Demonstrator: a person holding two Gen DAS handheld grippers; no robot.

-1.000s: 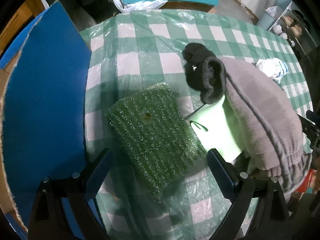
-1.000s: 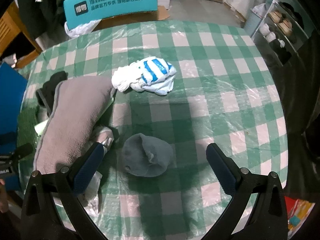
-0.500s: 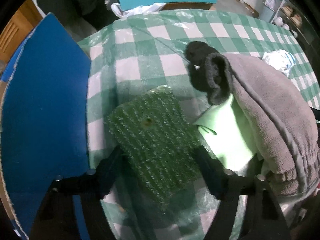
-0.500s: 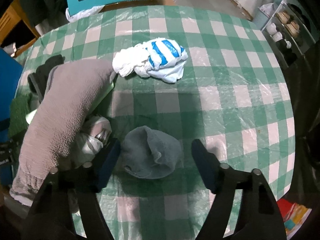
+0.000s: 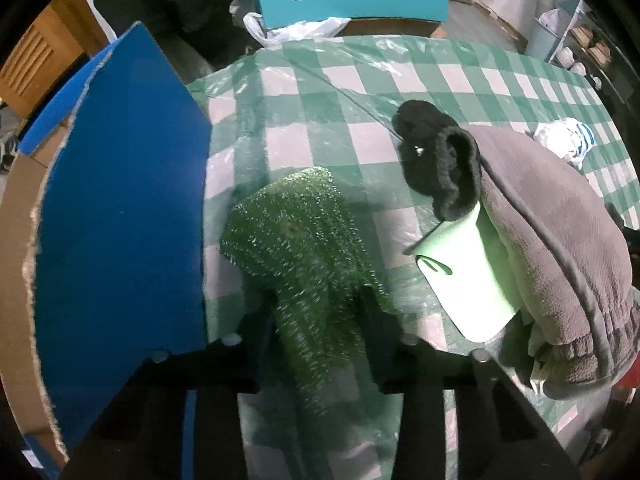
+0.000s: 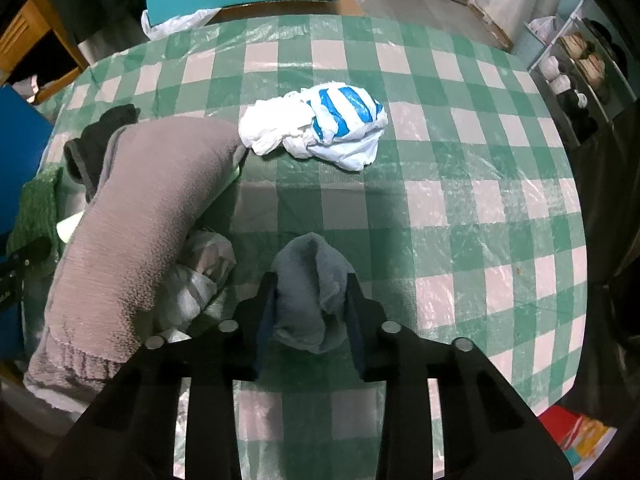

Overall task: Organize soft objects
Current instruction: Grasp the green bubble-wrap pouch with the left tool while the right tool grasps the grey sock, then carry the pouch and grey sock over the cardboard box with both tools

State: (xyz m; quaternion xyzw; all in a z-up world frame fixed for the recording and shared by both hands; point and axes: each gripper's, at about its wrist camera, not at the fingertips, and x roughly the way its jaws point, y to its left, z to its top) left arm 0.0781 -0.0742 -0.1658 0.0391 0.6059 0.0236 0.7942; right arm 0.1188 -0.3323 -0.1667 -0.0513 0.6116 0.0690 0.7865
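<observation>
Left hand-held gripper has just been closing onto the green scouring pad – springy, light; right hand-held gripper pinches the limp grey sock mid-bunch.

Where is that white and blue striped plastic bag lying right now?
In the right wrist view, the striped bag lies crumpled on the checked tablecloth near the middle, just right of the grey towel's far end and beyond the grey sock.

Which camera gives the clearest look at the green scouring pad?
The left wrist view: the green scouring pad fills its centre, pinched between the left gripper fingers, whose jaws have just been closing. The right wrist view catches only a dark green edge at its far left.
</observation>
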